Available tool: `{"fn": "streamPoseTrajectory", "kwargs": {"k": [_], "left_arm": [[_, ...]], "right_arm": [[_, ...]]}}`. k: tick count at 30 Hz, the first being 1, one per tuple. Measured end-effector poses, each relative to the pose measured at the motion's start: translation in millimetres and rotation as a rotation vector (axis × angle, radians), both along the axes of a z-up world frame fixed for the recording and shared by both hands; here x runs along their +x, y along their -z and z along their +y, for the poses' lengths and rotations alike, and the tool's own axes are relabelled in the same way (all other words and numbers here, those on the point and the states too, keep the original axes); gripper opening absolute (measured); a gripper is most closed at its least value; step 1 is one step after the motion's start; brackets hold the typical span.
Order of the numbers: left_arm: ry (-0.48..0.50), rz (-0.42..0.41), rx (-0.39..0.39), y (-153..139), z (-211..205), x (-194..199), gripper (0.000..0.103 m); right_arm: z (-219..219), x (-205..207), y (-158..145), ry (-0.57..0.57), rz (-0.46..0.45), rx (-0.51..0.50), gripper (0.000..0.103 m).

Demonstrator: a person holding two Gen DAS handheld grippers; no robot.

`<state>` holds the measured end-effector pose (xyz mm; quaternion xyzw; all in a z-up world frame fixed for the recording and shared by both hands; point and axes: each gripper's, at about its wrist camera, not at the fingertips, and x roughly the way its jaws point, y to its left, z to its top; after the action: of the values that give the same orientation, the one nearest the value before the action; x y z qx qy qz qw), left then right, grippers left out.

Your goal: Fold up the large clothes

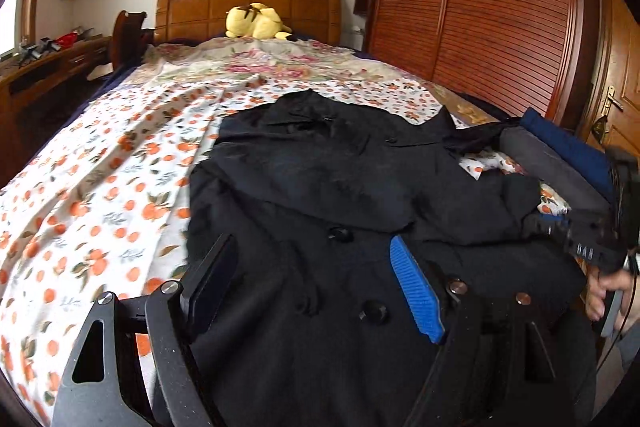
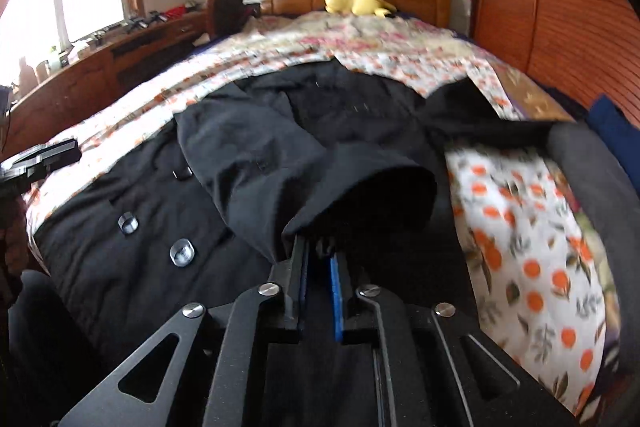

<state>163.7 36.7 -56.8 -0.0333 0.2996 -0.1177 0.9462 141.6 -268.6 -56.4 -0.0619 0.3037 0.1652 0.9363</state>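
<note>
A black double-breasted coat (image 1: 320, 187) lies front-up on the bed, collar toward the headboard; it also shows in the right wrist view (image 2: 140, 203). My left gripper (image 1: 312, 247) is open and empty, hovering over the coat's buttoned front. My right gripper (image 2: 320, 247) is shut on the cuff of the coat's right sleeve (image 2: 360, 187) and holds the sleeve lifted across the coat's body. The right gripper also shows at the right edge of the left wrist view (image 1: 560, 227).
The bed has an orange-fruit print sheet (image 1: 100, 187) and a wooden headboard (image 1: 248, 7) with a yellow plush toy (image 1: 256, 23). A grey and blue folded bundle (image 1: 560, 155) lies at the bed's right edge. A wooden wardrobe (image 1: 480, 7) stands right, a desk (image 1: 48, 67) left.
</note>
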Motion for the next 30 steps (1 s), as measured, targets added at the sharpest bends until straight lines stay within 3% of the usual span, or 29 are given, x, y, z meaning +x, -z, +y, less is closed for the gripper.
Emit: {"fn": "streamPoseTrajectory", "kwargs": {"k": [3,7,8,20,30], "left_arm": [[0.014,0.005,-0.004,3.3,-10.7,9.4,0.079],[0.034,0.016,0.014,9.2,-25.3,24.8,0.079],[0.038,0.018,0.015,10.3,-29.7,29.9,0.079],[0.071,0.012,0.047,27.1,-52.9,67.9,0.079],[0.069,0.020,0.053,36.1,-54.4,71.6,0.079]], "right_arm": [[0.4,2.5,1.4,0.015,0.028,-0.030,0.018],[-1.3,3.1,-4.7,0.029,0.037,-0.060,0.043],[-2.4,-0.3,-6.9,0.031,0.037,-0.059,0.044],[-13.2,3.6,-28.0,0.092,-0.029,-0.083,0.047],[18.6,35.4,-25.0,-0.001,-0.045,-0.111,0.047]]}}
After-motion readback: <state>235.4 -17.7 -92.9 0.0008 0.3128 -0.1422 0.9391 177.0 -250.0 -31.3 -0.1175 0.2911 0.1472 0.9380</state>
